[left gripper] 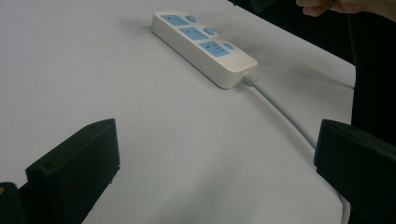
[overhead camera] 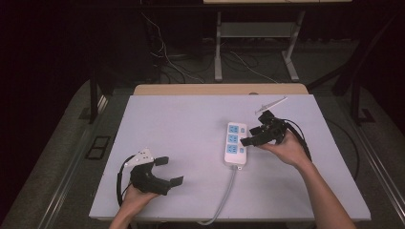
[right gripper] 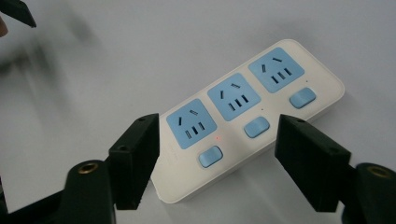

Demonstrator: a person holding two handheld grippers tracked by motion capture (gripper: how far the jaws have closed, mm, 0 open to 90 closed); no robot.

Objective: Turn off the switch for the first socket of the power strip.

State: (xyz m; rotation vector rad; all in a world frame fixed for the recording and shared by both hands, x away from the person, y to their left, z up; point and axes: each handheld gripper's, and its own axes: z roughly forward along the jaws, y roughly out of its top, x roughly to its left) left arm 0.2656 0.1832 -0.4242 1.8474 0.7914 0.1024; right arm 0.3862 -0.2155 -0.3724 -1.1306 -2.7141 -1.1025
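Observation:
A white power strip [overhead camera: 235, 144] with three blue sockets and blue switches lies mid-table, and its grey cable [overhead camera: 227, 193] runs toward the front edge. My right gripper [overhead camera: 250, 136] hovers open at the strip's right side. In the right gripper view its jaws straddle the strip [right gripper: 243, 116] above one end, around the socket nearest that end, with a tiny red light beside that socket's switch [right gripper: 210, 156]. My left gripper [overhead camera: 170, 171] rests open near the front left, with nothing between its jaws. The left gripper view shows the strip [left gripper: 205, 46] and cable [left gripper: 285, 114] ahead.
The white board [overhead camera: 181, 124] covers a wooden table [overhead camera: 219, 89]. A thin pale stick-like object [overhead camera: 271, 105] lies at the back right. Beyond the table stand desk legs [overhead camera: 218, 47], with loose cables on the floor.

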